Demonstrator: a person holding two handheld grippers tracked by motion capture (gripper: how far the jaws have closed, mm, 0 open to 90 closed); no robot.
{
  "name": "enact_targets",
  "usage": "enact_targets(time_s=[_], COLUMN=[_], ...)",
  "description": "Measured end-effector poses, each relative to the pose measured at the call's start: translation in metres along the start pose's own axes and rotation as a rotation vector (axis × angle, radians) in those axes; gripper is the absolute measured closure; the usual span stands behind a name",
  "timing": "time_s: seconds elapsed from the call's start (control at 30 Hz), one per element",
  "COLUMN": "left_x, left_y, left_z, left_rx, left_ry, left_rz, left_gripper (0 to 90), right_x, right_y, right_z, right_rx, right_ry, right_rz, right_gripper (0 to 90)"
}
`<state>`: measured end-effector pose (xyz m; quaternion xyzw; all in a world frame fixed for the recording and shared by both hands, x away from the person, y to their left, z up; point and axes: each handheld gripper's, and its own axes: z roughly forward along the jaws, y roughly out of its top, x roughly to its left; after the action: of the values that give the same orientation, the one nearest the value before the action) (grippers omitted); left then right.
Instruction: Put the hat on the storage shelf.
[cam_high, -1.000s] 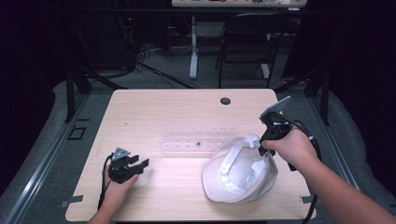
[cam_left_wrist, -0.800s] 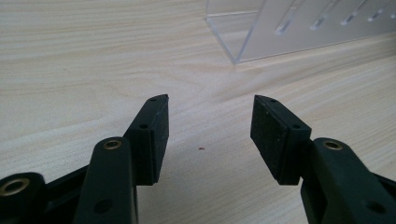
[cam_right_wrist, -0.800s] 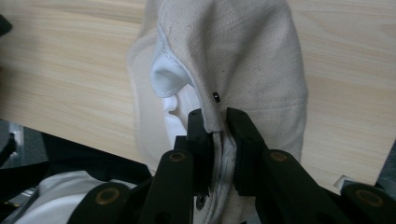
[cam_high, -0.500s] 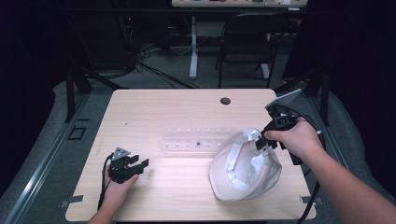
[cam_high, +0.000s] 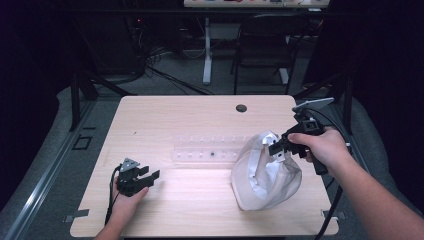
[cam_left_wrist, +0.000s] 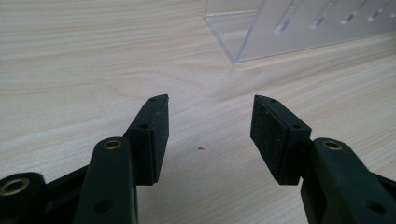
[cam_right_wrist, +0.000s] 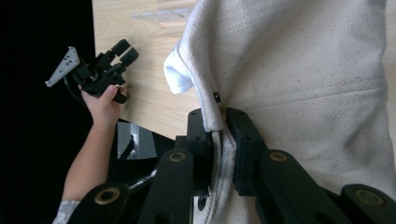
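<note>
Two grippers were at work over the pale wooden table (cam_high: 165, 115), but only one carried anything. The right gripper (cam_high: 278, 148) had its jaws pinched tight on the rim of a cream cloth bag (cam_high: 267, 175), the fabric edge sandwiched between the pads near a small dark snap in the right gripper view (cam_right_wrist: 216, 97). Holding it by the rim let the bag hang open-mouthed, its white lining showing, while its bottom seemed to rest on the table at the right side, just in front of the clear plastic rack (cam_high: 210, 150). That looked like a lift meant to stand the bag up or open it, not to carry it away. The left gripper (cam_high: 145, 176) sat low on the table near the front left corner, well apart from the bag, its jaws spread wide with bare wood between them and the rack's corner (cam_left_wrist: 243, 42) ahead; it appeared parked, probably waiting to take the opposite rim.
</note>
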<state>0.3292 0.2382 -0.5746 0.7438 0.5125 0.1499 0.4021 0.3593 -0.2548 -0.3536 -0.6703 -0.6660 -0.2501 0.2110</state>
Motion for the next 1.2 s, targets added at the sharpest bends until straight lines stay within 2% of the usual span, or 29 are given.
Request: enact_targets(time_s=[0.07,0.1,0.2,0.23,0.33,0.57,0.83,0.97,1.03,1.2], left_x=[0.0,0.0,-0.001,-0.001,-0.001,-0.001,-0.001,-0.001,-0.001,-0.001], left_y=[0.0,0.0,-0.001,-0.001,0.0,0.0,0.0,-0.001,-0.001,0.0], left_z=[0.0,0.0,0.001,0.001,0.001,0.001,0.001,0.001,0.001,0.001], left_rx=[0.005,0.007,-0.006,-0.006,-0.007,-0.005,-0.008,-0.005,-0.005,-0.004], left_ry=[0.001,0.002,0.005,0.005,0.003,0.005,0.005,0.006,0.005,0.005], left_rz=[-0.001,0.0,0.0,0.0,0.003,0.002,0.0,0.002,0.001,0.003], left_gripper=[47.5,47.5,47.5,47.5,47.4,47.4,47.4,47.3,47.4,47.4], right_x=[-0.001,-0.001,-0.002,-0.002,-0.003,0.002,0.01,0.018,0.024,0.032], right_y=[0.0,-0.001,-0.001,-0.001,-0.001,0.001,0.005,0.008,0.011,0.018], right_z=[-0.002,-0.001,-0.003,-0.003,-0.006,-0.009,-0.021,-0.027,-0.029,-0.028], right_rx=[0.006,-0.012,-0.012,-0.012,-0.023,-0.04,-0.075,-0.101,-0.105,-0.117], right_ry=[0.037,0.051,0.109,0.109,0.155,0.185,0.224,0.245,0.279,0.292], right_rz=[-0.001,0.015,0.02,0.02,0.02,0.009,0.004,-0.012,0.0,-0.01], right_gripper=[80.4,80.4,80.3,80.3,80.4,80.4,80.4,80.5,80.5,80.6])
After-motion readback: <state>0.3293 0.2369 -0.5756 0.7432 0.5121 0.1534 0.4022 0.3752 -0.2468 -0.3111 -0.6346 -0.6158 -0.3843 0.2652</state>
